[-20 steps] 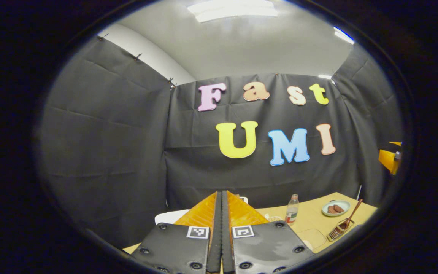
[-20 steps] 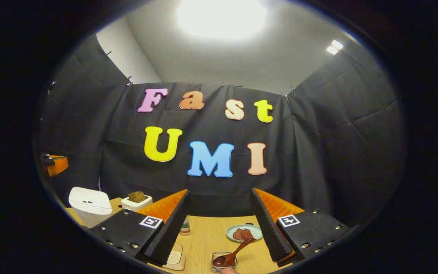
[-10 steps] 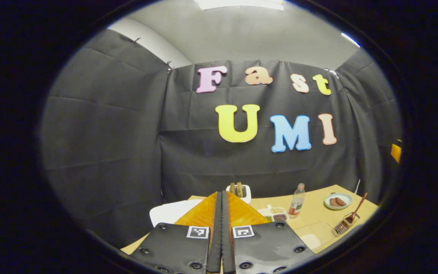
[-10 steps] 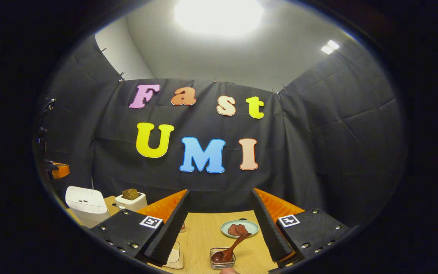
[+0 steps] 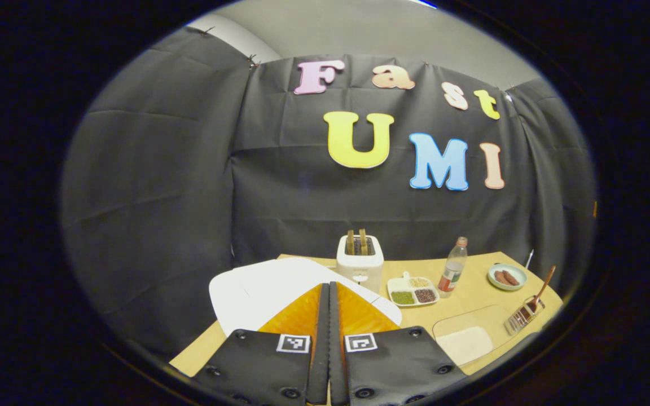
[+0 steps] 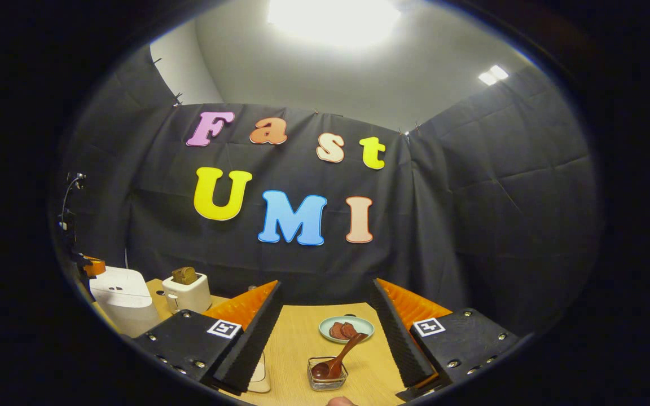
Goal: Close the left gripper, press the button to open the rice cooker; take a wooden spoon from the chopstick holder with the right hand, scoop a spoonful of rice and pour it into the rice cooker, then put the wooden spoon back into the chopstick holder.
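The left gripper (image 5: 328,338), fingers pressed together on nothing, hangs over the white rice cooker (image 5: 263,290), which lies just beyond the fingertips; its button isn't discernible. The right gripper (image 6: 325,332) is spread wide, with the wooden spoon (image 6: 336,361) ahead between its fingers.

Each gripper, left gripper (image 5: 329,344) and right gripper (image 6: 325,332), has black screwed plates with a small square black-and-white marker, and ribbed, sawtooth-edged fingers.

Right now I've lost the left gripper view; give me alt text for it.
The left gripper, fingers shut together, points over the closed white rice cooker on a wooden table. Beyond stand a toaster, a sectioned dish, a bottle, and at right the wooden spoon in its holder.
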`<state>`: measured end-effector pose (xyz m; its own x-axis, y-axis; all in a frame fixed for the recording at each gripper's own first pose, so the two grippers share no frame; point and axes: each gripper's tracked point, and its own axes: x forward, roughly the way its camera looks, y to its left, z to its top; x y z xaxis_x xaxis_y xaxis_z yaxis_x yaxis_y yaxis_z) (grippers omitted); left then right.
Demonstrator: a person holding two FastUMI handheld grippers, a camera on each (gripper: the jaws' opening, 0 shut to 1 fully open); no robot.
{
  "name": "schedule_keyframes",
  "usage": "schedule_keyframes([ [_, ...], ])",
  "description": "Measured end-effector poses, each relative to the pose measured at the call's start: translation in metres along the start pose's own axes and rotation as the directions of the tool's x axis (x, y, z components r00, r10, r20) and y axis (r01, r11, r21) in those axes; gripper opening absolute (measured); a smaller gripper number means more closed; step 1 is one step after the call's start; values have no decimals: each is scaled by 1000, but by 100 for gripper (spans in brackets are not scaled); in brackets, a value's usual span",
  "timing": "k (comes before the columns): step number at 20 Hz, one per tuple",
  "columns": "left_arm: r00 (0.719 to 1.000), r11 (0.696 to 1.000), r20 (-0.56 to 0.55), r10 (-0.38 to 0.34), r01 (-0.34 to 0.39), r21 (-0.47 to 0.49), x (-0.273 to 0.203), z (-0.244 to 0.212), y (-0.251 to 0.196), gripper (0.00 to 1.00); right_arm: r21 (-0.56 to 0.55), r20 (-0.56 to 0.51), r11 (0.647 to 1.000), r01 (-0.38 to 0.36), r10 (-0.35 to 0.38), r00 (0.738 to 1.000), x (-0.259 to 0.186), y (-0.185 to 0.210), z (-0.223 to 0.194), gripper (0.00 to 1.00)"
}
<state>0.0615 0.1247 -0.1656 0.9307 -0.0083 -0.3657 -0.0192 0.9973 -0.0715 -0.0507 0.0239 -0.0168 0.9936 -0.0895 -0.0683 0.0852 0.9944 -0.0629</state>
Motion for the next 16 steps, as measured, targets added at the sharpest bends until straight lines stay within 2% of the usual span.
schedule_keyframes([
  [1,1000,1000,-17,-2,2,-3,7,-8,3,11,-8,-3,1000,4,-4,1000,-1,2,-1,95],
  [2,1000,1000,-31,0,0,-6,13,-15,6,8,-15,-6,1000,10,-10,1000,-3,2,-3,95],
  [9,993,1000,-119,14,-17,-22,38,-59,23,9,-18,-27,999,34,-34,999,-9,6,-8,95],
  [13,995,1000,-92,25,-25,4,40,-58,21,7,-20,-28,999,34,-34,999,-9,7,-6,95],
  [16,994,999,-109,24,-29,-37,43,-58,24,9,-20,-27,999,26,-26,999,-8,10,-5,95],
])
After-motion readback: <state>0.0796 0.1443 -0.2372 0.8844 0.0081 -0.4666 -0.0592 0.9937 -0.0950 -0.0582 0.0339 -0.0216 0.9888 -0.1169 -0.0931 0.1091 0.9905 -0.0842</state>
